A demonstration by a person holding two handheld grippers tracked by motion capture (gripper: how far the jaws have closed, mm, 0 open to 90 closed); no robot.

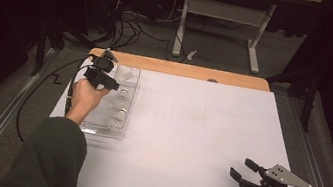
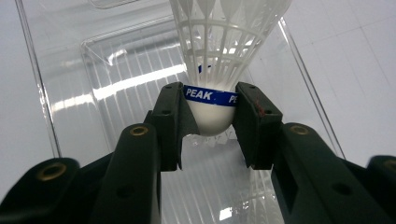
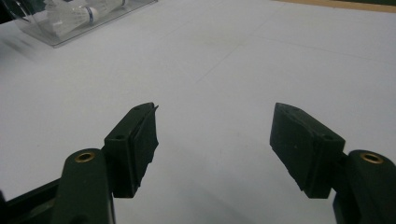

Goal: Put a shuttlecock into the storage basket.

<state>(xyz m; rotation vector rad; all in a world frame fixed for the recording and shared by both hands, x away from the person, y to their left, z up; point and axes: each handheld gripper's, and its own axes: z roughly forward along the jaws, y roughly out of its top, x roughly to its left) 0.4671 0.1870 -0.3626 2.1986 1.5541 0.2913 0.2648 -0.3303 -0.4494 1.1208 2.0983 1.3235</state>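
A clear plastic tray (image 1: 123, 135) lies on the white-topped table (image 1: 189, 127).

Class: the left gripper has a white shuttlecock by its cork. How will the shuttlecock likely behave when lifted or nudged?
The shuttlecock is probably very light: its skirt is an open plastic lattice. The left gripper clamps the rounded cork, which looks smooth, so it might pivot or slip. Laid in the clear tray, the cone would likely roll in a curve.
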